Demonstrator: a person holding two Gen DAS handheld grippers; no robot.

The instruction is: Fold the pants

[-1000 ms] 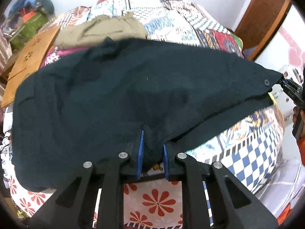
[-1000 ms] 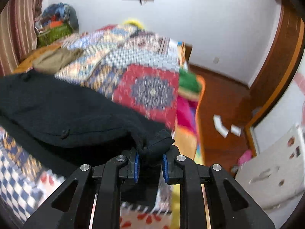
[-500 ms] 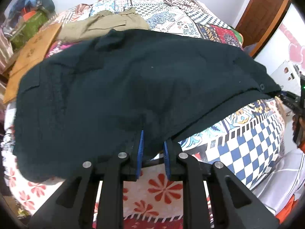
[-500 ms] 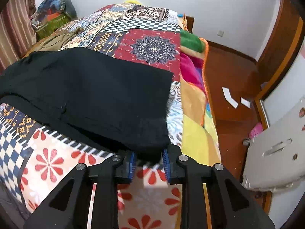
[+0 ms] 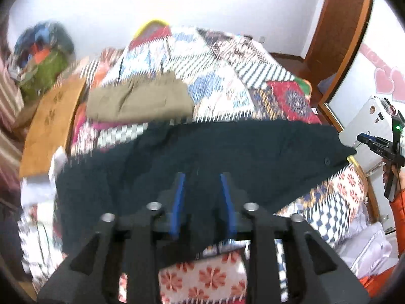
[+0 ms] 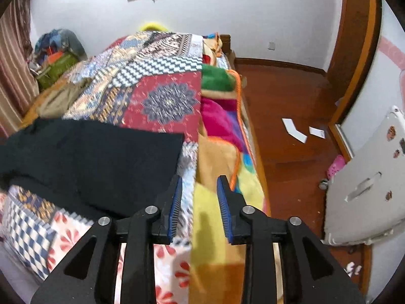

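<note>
The dark pants (image 5: 215, 157) lie spread flat across the patchwork bedspread (image 5: 227, 76), one button showing near their right corner. My left gripper (image 5: 202, 177) hovers above their near edge. Its jaws are opening and the blue pads (image 5: 179, 197) press on nothing. In the right wrist view the pants (image 6: 101, 157) lie to the left. My right gripper (image 6: 198, 178) is just off their right edge, over the bedspread (image 6: 167, 101). Its jaws are opening too, with nothing between them. The right gripper (image 5: 379, 147) also shows in the left wrist view, held by a hand.
Folded khaki pants (image 5: 139, 101) lie further back on the bed, next to a brown board (image 5: 53, 124). A heap of bags (image 6: 55, 58) sits at the far left. Right of the bed are a wooden floor (image 6: 291, 116), paper scraps (image 6: 295, 129) and a white panel (image 6: 367, 185).
Both grippers have let go of the pants, which now lie flat on the bed. The left gripper has risen above them. The right one has slid rightwards off their edge.
</note>
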